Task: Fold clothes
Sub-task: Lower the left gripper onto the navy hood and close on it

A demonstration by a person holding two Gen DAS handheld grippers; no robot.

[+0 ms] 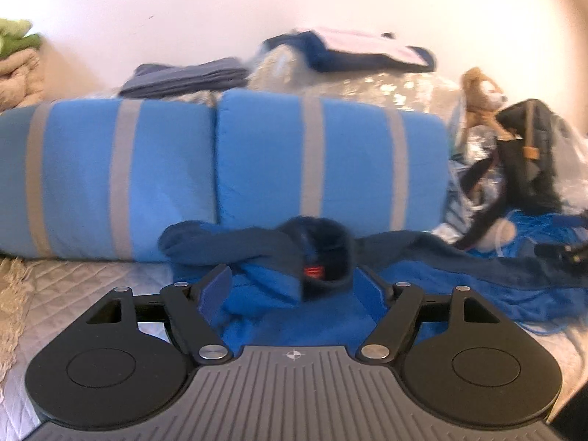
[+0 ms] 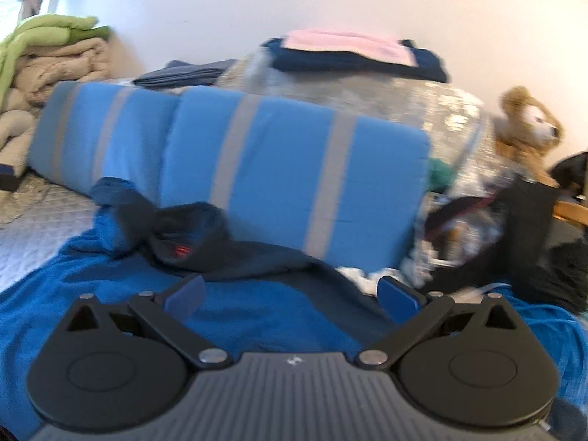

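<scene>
Presently we are holding both the left tool (image 1: 292, 284) and right tool (image 2: 290, 297) released over the blue garment (image 2: 239, 316), which is lying crumpled on the bed (image 1: 73, 294) near the striped pillows (image 1: 257, 161), folding barely begun.

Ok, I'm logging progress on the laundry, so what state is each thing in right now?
Blue garment: unfolded, spread on the bed, collar bunched up.
Left gripper: jaws open over the garment, holding nothing.
Right gripper: jaws wide open, holding nothing.
Grey-blue clothes: folded, stacked behind the pillows.
Navy and pink clothes: folded, on the plastic-wrapped bundle.
Striped pillows: leaning side by side.
</scene>
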